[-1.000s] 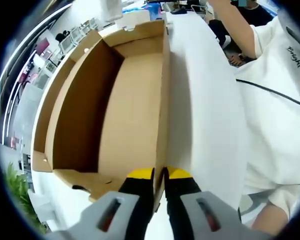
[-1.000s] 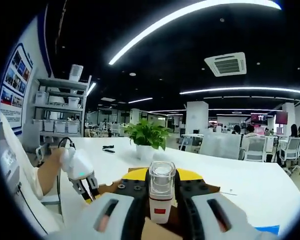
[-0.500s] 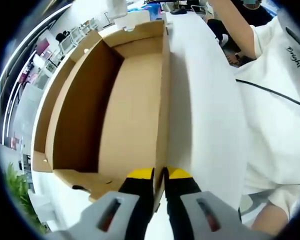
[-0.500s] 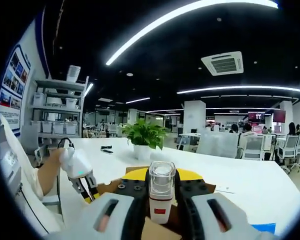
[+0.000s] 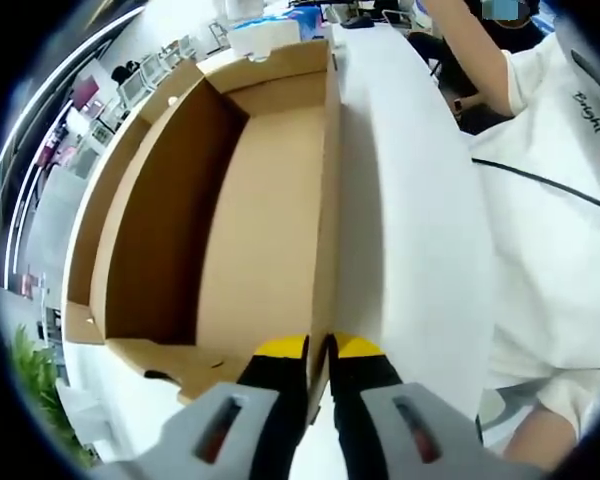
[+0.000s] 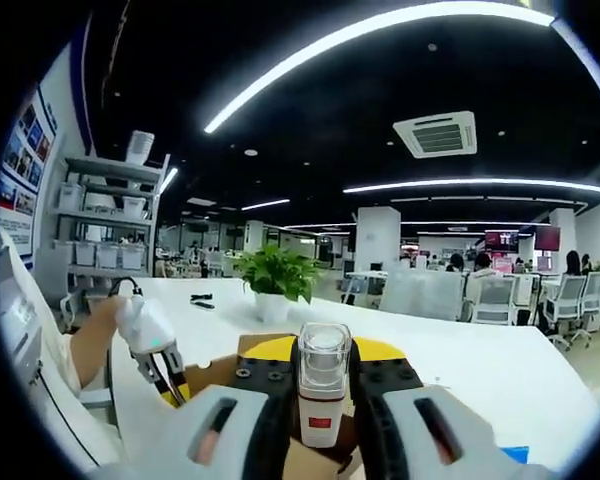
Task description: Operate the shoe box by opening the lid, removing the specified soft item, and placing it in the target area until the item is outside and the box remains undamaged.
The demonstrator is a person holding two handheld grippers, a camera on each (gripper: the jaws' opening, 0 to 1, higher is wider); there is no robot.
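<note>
The brown cardboard shoe box (image 5: 270, 210) lies open on the white table, its inside bare as far as I can see. My left gripper (image 5: 318, 352) is shut on the box's near right wall, one yellow-tipped jaw on each side of the edge. That left gripper (image 6: 170, 385) also shows low on the left of the right gripper view, pinching the cardboard (image 6: 215, 372). My right gripper (image 6: 323, 352) is shut on a small white item with a clear cap and a red label (image 6: 322, 400), held upright above the box.
A white table (image 5: 410, 230) runs along the box's right side. A person in a white shirt (image 5: 560, 200) stands close on the right, crossed by a black cable. A potted plant (image 6: 275, 275) stands further along the table, with shelves on the left and office chairs behind.
The right gripper view has tilted slightly, so the room sits a little lower and to the left. The left gripper keeps its hold on the box wall, and the box has not moved.
</note>
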